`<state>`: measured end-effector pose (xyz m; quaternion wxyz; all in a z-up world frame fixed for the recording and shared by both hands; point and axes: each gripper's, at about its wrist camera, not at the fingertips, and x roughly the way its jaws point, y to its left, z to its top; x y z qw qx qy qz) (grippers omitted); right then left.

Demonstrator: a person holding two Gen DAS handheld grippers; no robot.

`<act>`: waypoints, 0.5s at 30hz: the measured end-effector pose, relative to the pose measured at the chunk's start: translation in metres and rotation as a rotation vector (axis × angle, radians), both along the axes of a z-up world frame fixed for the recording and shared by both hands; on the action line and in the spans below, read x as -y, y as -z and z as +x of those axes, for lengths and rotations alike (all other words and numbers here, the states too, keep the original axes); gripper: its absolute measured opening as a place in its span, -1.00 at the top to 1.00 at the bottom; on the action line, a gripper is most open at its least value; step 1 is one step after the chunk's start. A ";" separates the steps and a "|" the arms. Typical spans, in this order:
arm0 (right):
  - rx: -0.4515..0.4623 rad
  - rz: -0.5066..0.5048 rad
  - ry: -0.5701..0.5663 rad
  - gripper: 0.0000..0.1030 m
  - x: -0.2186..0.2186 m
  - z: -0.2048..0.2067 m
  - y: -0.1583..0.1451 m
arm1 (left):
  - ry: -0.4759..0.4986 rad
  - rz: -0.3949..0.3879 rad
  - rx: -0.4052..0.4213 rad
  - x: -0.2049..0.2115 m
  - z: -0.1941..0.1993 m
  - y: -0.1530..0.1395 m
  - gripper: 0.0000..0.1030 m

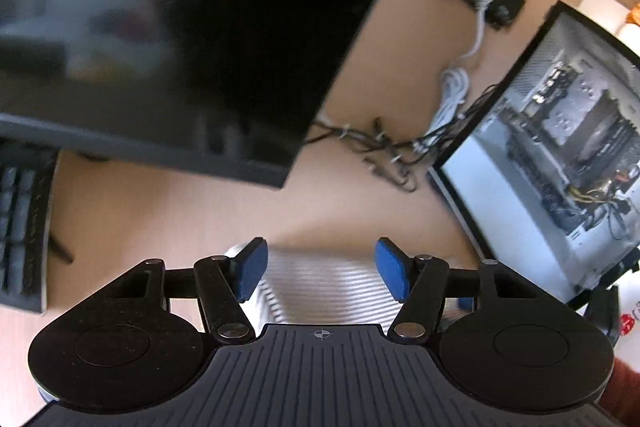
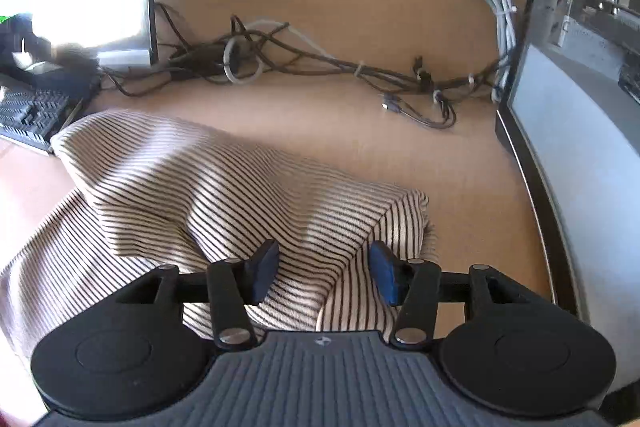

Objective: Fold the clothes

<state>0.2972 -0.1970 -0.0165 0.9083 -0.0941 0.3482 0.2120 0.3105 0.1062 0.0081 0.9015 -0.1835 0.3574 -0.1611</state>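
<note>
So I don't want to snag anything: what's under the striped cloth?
The striped black-and-white cloth lies bunched on the tan wooden desk. Its humps hide whatever is beneath; the tangled dark cables lie behind it, apart.

My left tool [image 1: 320,269] has its blue pads spread wide, gripping nothing, and my right tool [image 2: 323,271] is spread wide open too, pointing downward.
</note>
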 end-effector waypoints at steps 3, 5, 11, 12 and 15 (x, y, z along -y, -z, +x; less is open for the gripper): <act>-0.008 -0.008 0.004 0.01 0.001 -0.003 -0.001 | 0.028 0.005 -0.045 0.009 0.004 0.013 -0.25; -0.008 -0.022 -0.001 0.01 0.002 -0.006 -0.002 | 0.048 0.014 -0.086 0.015 0.007 0.024 -0.25; -0.059 0.021 0.071 -0.29 0.021 -0.011 -0.020 | 0.123 0.094 -0.184 0.010 -0.007 0.046 -0.23; -0.070 0.041 0.094 -0.44 0.025 -0.012 -0.024 | 0.123 0.081 -0.181 0.004 -0.010 0.043 -0.28; -0.099 0.131 0.142 -0.55 0.039 -0.007 -0.032 | 0.044 0.033 -0.155 -0.018 -0.009 0.028 -0.69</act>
